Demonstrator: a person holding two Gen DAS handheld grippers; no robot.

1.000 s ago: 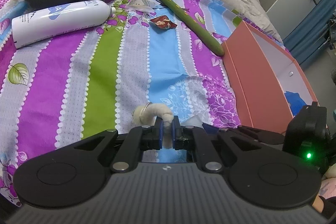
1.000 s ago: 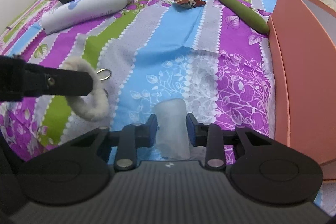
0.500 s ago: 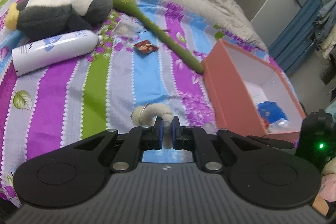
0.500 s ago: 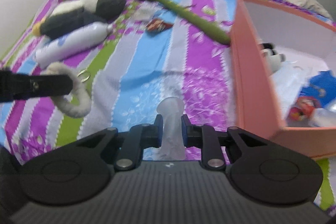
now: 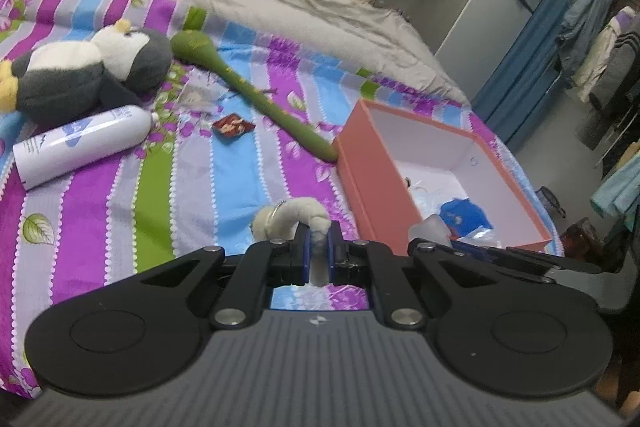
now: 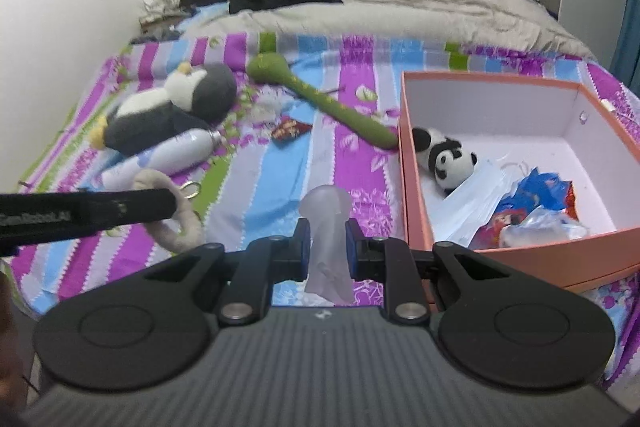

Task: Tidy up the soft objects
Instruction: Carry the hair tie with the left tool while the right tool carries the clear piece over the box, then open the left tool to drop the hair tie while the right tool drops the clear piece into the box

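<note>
Both grippers are carrying soft things above the bed (image 5: 248, 187), on the way to the box (image 6: 416, 195). The left gripper (image 5: 319, 247) is pinched tight on a fluffy ring (image 5: 292, 215). The right gripper (image 6: 326, 247) squeezes a clear squishy toy (image 6: 326, 223). The box sits to the right with a panda (image 6: 448, 159) and a mask already inside. I think the next move is to hold each thing over the box and let go. The bottom of the squishy toy hides behind the gripper, so its full shape is hard to tell.
</note>
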